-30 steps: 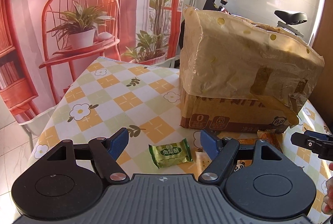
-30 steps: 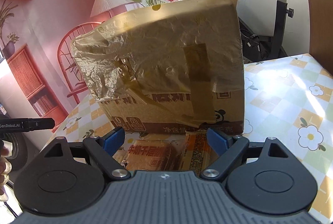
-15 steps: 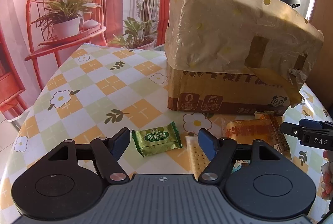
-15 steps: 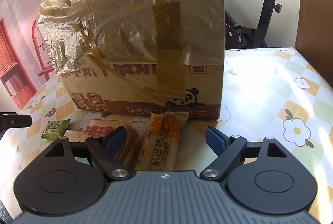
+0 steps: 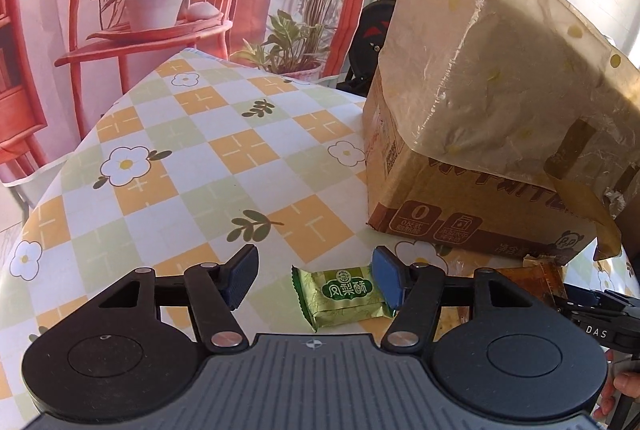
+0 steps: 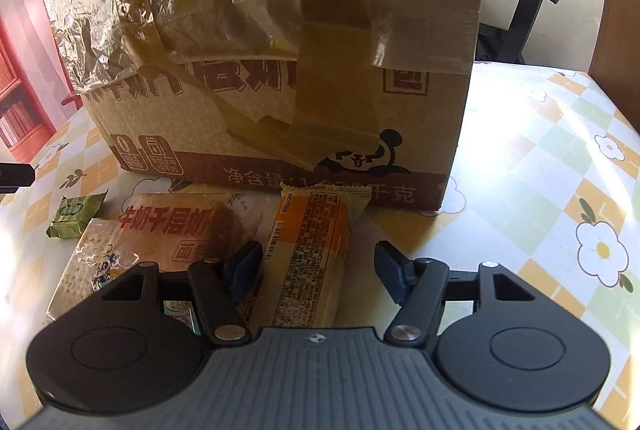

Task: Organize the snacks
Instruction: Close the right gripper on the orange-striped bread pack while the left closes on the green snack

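left gripper (image 5: 314,276) jaws wide, holding nothing, green snack packet (image 5: 344,292) between fingers | right gripper (image 6: 318,270) jaws wide, empty, orange snack bar (image 6: 310,258) between fingers, touching cardboard box (image 6: 276,70) front | packet left of box front

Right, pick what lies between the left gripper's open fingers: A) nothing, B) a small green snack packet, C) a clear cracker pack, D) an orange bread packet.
B: the small green snack packet lies on the tablecloth inside the open left gripper, nearer its right finger.
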A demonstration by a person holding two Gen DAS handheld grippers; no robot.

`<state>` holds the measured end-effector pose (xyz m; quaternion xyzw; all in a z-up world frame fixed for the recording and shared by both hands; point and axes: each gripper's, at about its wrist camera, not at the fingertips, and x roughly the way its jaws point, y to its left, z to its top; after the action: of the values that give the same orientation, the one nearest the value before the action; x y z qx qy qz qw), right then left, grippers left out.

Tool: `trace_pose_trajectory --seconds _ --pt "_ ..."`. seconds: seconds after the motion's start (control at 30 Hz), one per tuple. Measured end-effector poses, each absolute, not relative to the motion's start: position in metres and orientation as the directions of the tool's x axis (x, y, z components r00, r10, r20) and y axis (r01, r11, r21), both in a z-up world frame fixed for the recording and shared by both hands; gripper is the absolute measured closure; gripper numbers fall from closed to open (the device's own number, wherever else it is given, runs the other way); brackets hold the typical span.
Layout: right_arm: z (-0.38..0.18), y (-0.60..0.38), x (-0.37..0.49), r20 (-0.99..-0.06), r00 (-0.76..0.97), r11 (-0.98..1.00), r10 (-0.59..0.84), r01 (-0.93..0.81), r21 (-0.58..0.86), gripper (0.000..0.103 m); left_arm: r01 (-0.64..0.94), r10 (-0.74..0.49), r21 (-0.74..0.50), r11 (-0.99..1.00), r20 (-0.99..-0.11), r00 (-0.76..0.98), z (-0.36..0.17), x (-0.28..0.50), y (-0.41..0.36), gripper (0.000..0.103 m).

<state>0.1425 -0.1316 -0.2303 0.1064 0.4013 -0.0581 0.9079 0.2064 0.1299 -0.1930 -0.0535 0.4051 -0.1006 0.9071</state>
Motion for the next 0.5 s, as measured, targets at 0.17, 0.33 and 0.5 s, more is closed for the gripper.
trace_pose_trajectory --seconds 0.17,0.33,0.5 --pt "-0.233 -0.139 0.128 -0.723 0.688 0.976 -0.06 0.193 0.103 0.059 0.223 -0.26 -0.15 0.963 -0.73 0.632 -0.202 0.229 0.12 0.038" --pt "-0.239 -0.149 0.114 -0.699 0.704 0.97 -0.126 0.234 0.061 0.061 0.273 -0.309 -0.173 0.946 -0.735 0.603 -0.216 0.246 0.113 0.039" --pt "-0.241 -0.149 0.11 -0.677 0.723 0.964 -0.137 0.256 0.077 0.061 0.296 -0.376 -0.245 0.923 -0.735 0.564 -0.228 0.261 0.108 0.038"
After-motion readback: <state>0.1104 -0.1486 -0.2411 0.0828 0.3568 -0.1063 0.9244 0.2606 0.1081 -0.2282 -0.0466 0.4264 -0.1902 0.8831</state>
